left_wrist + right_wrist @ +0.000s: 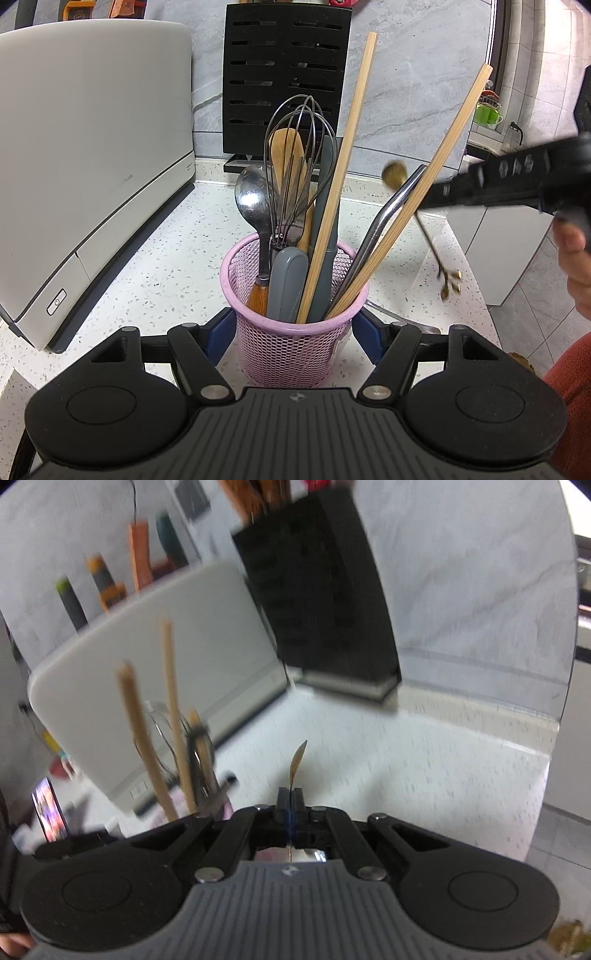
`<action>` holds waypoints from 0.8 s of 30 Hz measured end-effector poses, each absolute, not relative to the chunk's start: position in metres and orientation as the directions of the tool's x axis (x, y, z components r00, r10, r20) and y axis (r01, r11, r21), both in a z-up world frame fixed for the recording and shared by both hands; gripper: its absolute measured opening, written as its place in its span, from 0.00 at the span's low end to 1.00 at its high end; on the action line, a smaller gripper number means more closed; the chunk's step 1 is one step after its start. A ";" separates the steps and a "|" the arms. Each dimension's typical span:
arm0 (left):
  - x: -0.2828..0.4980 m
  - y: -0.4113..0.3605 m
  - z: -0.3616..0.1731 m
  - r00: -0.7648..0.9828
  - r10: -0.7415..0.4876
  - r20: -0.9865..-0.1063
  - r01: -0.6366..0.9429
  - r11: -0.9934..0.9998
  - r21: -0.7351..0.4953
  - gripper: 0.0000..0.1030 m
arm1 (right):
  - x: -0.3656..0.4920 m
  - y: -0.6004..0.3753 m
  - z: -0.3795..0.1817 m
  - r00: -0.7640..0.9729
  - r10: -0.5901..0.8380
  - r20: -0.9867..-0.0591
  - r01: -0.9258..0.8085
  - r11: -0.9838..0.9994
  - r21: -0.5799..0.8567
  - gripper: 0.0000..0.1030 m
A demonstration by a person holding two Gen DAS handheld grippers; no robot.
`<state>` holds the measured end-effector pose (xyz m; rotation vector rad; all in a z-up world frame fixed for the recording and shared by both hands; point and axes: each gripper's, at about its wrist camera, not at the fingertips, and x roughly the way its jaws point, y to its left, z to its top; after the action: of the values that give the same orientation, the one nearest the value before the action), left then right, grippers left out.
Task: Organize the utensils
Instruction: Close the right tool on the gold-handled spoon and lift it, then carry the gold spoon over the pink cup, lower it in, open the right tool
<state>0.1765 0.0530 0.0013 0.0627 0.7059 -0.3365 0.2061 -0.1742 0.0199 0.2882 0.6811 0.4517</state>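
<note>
A pink mesh utensil holder (291,343) stands on the speckled counter, and my left gripper (293,334) is shut on it, a blue pad (221,332) pressing each side. In it stand a steel spoon (253,199), a whisk (299,147), a wooden spatula (286,155), grey handles, two chopsticks (354,122) and a bent metal straw (391,210). From the right comes my right gripper (424,201), shut on a thin gold spoon (394,173) that hangs blurred above the counter, right of the holder. In the right wrist view the gold spoon (297,761) sticks up edge-on from the right gripper (291,797).
A large white appliance (92,147) fills the left. A black knife block (284,85) stands against the marbled wall behind the holder. The counter's edge (484,295) curves down the right, where a person's hand (576,266) and a red sleeve (572,380) show.
</note>
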 end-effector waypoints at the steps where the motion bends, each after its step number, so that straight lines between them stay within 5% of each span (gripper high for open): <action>1: 0.176 0.053 0.001 0.710 -0.282 -0.646 0.324 0.944 -0.056 0.78 | 0.204 -0.176 0.023 0.705 0.494 -0.509 -0.303 0.859 0.413 0.00; 9: 0.177 0.052 0.002 0.709 -0.281 -0.646 0.323 0.945 -0.057 0.77 | 0.200 -0.176 0.028 0.781 0.493 -0.384 -0.269 0.820 0.505 0.00; 24: 0.176 0.053 0.002 0.709 -0.282 -0.647 0.323 0.945 -0.058 0.77 | 0.210 -0.154 0.021 0.781 0.526 -0.336 -0.265 0.767 0.585 0.00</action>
<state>0.1765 0.0528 0.0020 0.0605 0.7076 -0.3357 0.2102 -0.1537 0.0210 0.5426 0.5134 0.4501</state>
